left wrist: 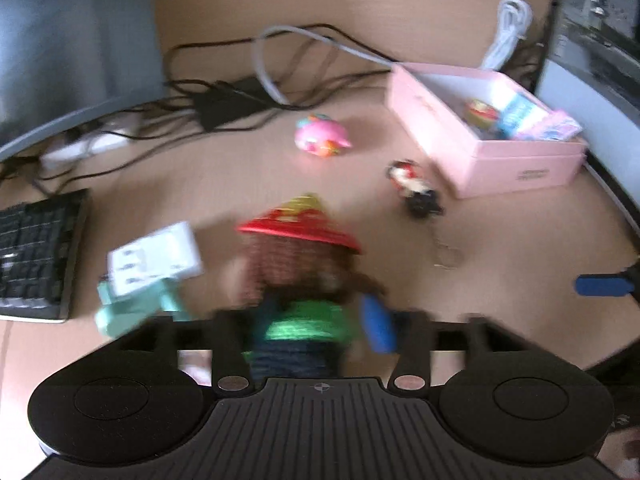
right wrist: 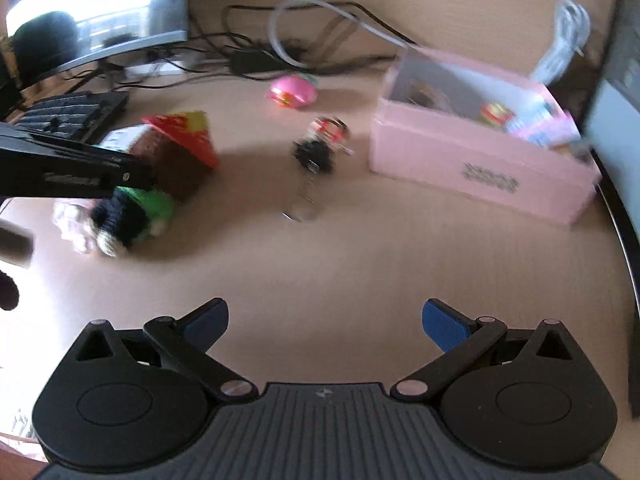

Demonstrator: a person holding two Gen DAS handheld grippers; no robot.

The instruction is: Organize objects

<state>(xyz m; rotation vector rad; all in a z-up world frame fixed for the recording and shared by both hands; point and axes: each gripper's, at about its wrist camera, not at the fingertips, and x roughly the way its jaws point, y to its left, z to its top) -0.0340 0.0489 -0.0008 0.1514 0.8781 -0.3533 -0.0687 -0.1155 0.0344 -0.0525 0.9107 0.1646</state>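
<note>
My left gripper (left wrist: 308, 320) is shut on a knitted doll (left wrist: 300, 280) with a red hat, brown hair and green top; the right wrist view shows the doll (right wrist: 160, 176) lifted off the desk in the left gripper's black fingers (right wrist: 72, 168). My right gripper (right wrist: 325, 324) is open and empty above bare desk. A pink open box (left wrist: 492, 148) holding small toys stands at the right, also in the right wrist view (right wrist: 472, 168). A pink round toy (left wrist: 320, 136) and a small red-and-black keychain figure (left wrist: 416, 188) lie on the desk.
A mint and white figure (left wrist: 148, 276) stands left of the doll. A black keyboard (left wrist: 36, 256), a monitor (left wrist: 68, 40) and tangled cables (left wrist: 248, 92) fill the left and back. A dark desk edge (right wrist: 624, 240) runs along the right.
</note>
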